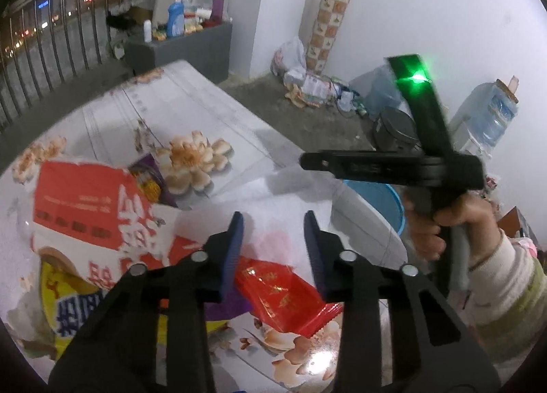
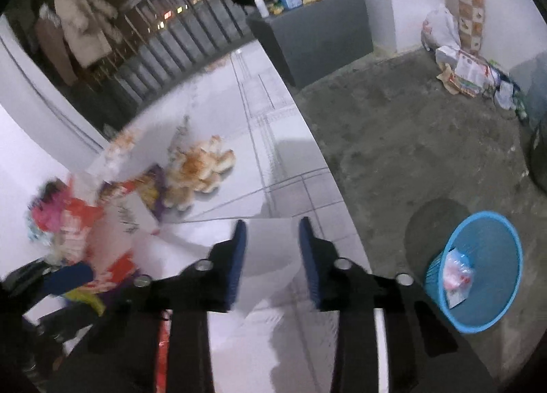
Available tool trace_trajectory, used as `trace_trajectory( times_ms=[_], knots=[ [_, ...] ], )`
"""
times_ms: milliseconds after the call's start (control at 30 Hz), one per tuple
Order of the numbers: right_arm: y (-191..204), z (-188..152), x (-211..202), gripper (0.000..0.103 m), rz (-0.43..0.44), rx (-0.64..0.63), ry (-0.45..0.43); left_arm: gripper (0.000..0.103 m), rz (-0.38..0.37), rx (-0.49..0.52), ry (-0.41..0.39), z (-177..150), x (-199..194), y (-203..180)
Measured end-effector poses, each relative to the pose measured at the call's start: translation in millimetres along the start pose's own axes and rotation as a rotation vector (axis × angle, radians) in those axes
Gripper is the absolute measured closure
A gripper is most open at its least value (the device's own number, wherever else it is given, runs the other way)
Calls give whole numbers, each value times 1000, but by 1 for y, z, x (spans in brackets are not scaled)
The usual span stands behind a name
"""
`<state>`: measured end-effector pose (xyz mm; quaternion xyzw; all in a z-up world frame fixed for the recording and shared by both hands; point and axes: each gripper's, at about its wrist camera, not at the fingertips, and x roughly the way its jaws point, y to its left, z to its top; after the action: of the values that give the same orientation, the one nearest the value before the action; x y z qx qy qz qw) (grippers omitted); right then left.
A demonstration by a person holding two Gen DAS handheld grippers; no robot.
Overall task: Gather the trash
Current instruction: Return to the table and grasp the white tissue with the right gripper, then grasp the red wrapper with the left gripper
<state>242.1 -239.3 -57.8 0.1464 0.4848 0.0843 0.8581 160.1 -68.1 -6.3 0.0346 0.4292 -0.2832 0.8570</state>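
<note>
Hovering with jaws apart: left gripper (image 1: 273, 252) over the red wrapper (image 1: 287, 297), pads clear of it, angled down as if to pinch; right gripper (image 2: 271, 256) likewise parted, straddling a white paper sheet (image 2: 266, 256) on the table (image 2: 294, 160). Right of the table, on the floor, blue basket (image 2: 478, 314), probably the drop point.

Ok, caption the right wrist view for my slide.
Right gripper over white paper on table; blue bin below.
</note>
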Motion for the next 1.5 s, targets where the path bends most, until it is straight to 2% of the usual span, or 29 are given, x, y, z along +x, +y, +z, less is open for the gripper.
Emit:
trace_trajectory(
  times_ms=[33, 133, 367, 567, 800, 900, 1000, 1067, 1133, 1367, 1500],
  knots=[
    [1, 0, 6, 87, -6, -15, 15, 72, -1, -2, 3, -1, 1, 0],
    [1, -7, 17, 98, -32, -50, 51, 75, 1, -2, 7, -3, 1, 0],
    [-6, -27, 1, 101, -97, -80, 35, 75, 3, 2, 17, -6, -3, -1],
    [-36, -64, -27, 101, -167, 27, 45, 75, -9, 5, 39, -13, -6, -1],
    [-53, -109, -65, 101, -134, 118, 35, 75, -31, 18, 101, -28, -1, -10],
    [-53, -108, -76, 101, -79, 113, -17, 75, -32, 36, 137, -32, 5, -17],
    [-46, -93, -74, 99, -41, 82, -46, 65, -18, 57, 189, -36, 17, -24],
    [-42, -83, -68, 95, -12, 59, -49, 64, -3, 67, 223, -39, 26, -27],
    [-38, -74, -61, 77, 14, 42, -56, 63, 12, 62, 246, -40, 32, -28],
    [-22, -51, -41, 64, 111, -14, -81, 57, 32, 60, 302, -42, 52, -27],
    [-12, -44, -32, 50, 158, -47, -84, 56, 57, 57, 327, -43, 61, -26]
  ],
)
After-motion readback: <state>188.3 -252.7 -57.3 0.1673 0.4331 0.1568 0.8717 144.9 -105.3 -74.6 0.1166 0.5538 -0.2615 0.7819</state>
